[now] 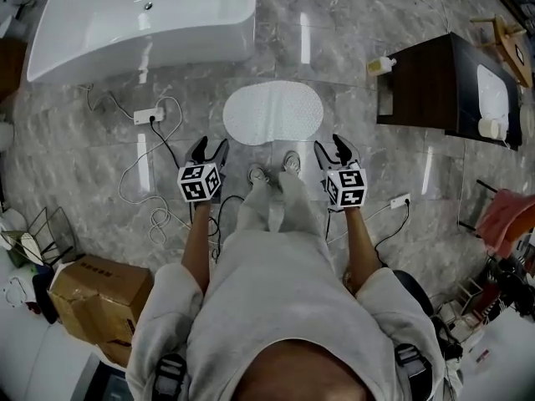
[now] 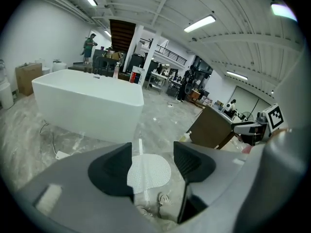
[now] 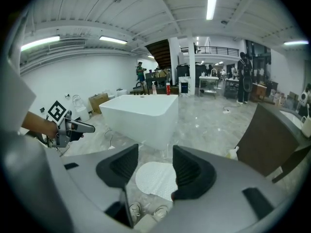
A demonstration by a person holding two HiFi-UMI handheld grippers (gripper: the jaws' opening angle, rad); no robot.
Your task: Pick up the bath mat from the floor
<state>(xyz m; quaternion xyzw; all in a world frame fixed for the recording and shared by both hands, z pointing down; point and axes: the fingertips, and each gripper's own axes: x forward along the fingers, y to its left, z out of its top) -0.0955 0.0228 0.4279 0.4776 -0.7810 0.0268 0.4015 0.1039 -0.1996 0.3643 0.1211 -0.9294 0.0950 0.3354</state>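
At the lower left of the head view a cardboard box point(image 1: 100, 295) sits on the marble floor point(image 1: 75, 165), and a white bathtub point(image 1: 142, 23) fills the upper left, with a white power strip point(image 1: 148, 115) and loose cables just below it. Left of centre, the left hand-held gripper point(image 1: 210, 147) is held above the floor with its jaws partly apart and nothing between them; in the left gripper view point(image 2: 153, 159) only the floor and mat show through the gap. The white oval bath mat point(image 1: 272, 113) lies flat on the floor at the middle of the frame, just above the person's shoes point(image 1: 291, 162) and below the tub's right end, well apart from both hand-held grippers. Right of centre, the right hand-held gripper point(image 1: 330, 145) is also partly open and empty, as the right gripper view point(image 3: 155, 166) confirms, with the mat point(image 3: 155, 178) seen between its jaws far below. At the upper right stands a dark counter point(image 1: 418, 86) with a small bottle point(image 1: 383, 65) on the floor at its left edge.
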